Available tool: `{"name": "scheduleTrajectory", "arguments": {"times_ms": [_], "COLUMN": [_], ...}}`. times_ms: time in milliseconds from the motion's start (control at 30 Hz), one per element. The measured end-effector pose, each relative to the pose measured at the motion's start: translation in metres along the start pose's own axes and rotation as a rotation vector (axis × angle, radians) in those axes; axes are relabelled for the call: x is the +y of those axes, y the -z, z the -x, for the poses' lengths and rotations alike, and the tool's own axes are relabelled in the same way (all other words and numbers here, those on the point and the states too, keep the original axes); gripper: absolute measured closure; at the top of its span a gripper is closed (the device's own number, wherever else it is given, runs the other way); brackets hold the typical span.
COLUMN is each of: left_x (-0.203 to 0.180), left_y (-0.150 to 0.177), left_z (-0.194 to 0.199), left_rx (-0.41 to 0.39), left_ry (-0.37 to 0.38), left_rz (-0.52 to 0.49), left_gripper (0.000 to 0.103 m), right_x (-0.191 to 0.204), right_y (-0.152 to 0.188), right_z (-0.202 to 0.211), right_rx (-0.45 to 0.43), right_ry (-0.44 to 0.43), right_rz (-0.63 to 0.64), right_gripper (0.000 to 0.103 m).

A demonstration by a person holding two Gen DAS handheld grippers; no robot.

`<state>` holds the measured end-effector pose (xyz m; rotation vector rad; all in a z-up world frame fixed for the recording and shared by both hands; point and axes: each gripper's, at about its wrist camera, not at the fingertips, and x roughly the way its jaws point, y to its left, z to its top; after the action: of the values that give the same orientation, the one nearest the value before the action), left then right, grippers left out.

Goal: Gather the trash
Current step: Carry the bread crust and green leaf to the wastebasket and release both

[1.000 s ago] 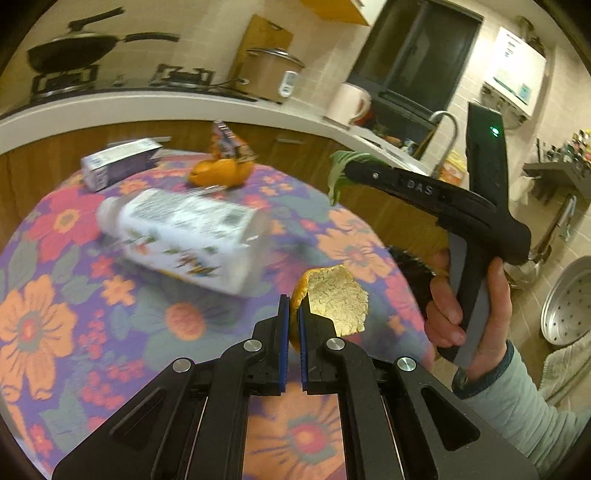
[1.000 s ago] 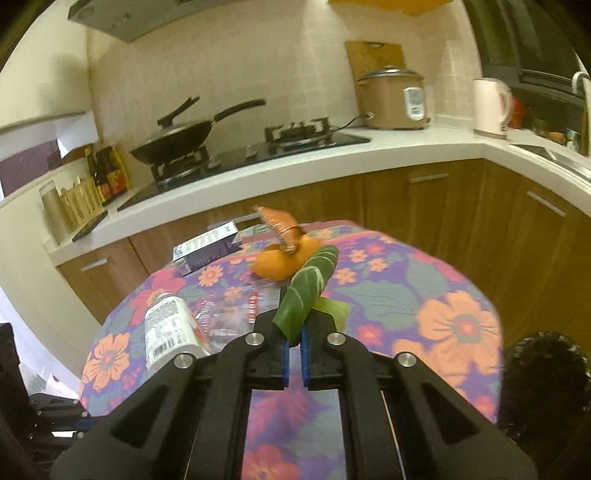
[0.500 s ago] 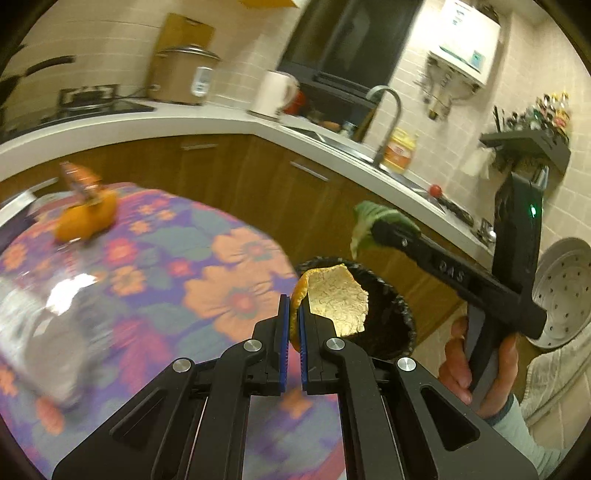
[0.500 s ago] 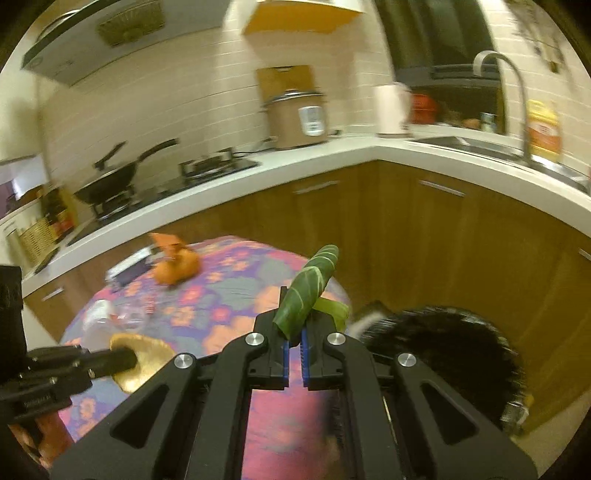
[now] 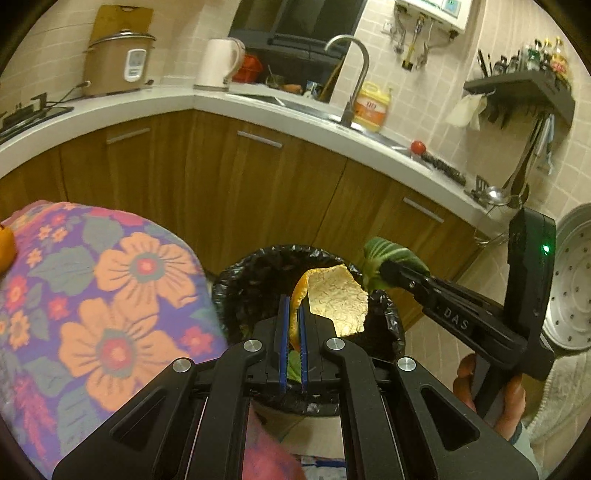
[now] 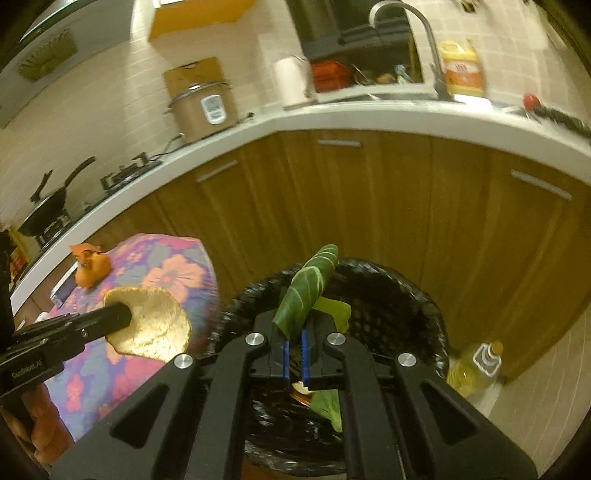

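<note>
The orange peel (image 5: 334, 301), clenched in the left claw (image 5: 293, 328), and the green leaf (image 6: 308, 291), pinched in the right claw (image 6: 294, 345), now hang over the black-lined bin (image 6: 399, 295), having swung off the flowered desk (image 5: 110, 295) a second ago; both look ready to drop.

Tiled walls (image 5: 184, 33), white counter (image 5: 258, 107) over wooden cabinets (image 5: 229, 177), steel faucet (image 5: 351, 66).
</note>
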<state>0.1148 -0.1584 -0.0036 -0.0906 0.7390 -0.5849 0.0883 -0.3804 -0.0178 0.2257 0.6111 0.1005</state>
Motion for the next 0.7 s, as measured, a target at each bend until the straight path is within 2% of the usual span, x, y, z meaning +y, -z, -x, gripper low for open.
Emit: {"name": "scheduleTrajectory", "arguments": {"times_ms": [300,700], "left_x": [-0.018,-0.020], "left_y": [-0.004,0.002], "left_z": [-0.049,-0.064], "left_rx": [0.066,0.099], "left_ry": [-0.029,-0.048], "left_rz": [0.010,0.009], "left_gripper": [0.100,0.098], "right_x": [-0.033,-0.042], "right_y": [0.015,0.024], "right_z": [-0.017,-0.025], "right_rx": [0.047,0.088], "right_ry": [0.032,0.038], "right_rz": [-0.070,-0.097], "right_gripper": [0.100,0.100]}}
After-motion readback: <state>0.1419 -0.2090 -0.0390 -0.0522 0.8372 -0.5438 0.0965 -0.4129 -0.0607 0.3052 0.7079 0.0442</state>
